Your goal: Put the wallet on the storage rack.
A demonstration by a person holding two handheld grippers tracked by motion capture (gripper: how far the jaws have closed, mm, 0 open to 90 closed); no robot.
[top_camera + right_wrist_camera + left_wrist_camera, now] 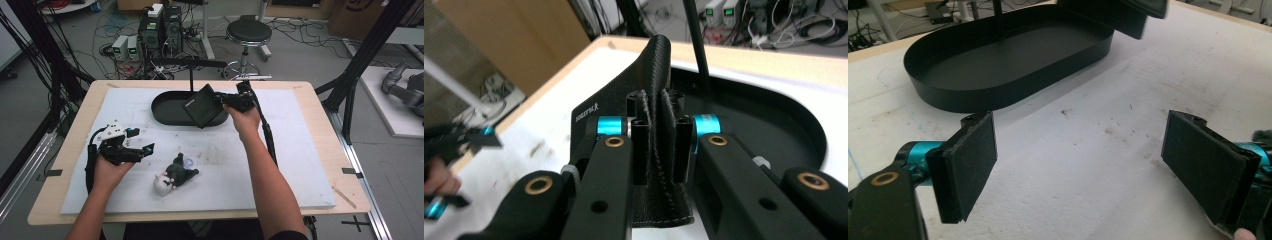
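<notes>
1. The black pouch (203,105) hangs in our right gripper (226,100), pinched by one edge, tilted over the near rim of the oval tray (165,114) at the table's far edge. In the right gripper view the pouch (659,125) is clamped tight between the pads.
2. Risk: an edge pinch on a floppy leather-like flap. We judge it could swing or slip out if moved fast.
3. Risk: its lower corner sits close to the tray rim. A low release may leave it half on the rim, and it could tip out onto the table.
4. The tray's upright post (190,80) stands just behind, so the pouch may snag on it.
5. Our left gripper (142,150) is spread wide and empty near the left edge, beside the plush toy (175,175). It is far from the tray, so no clash seems likely.
</notes>
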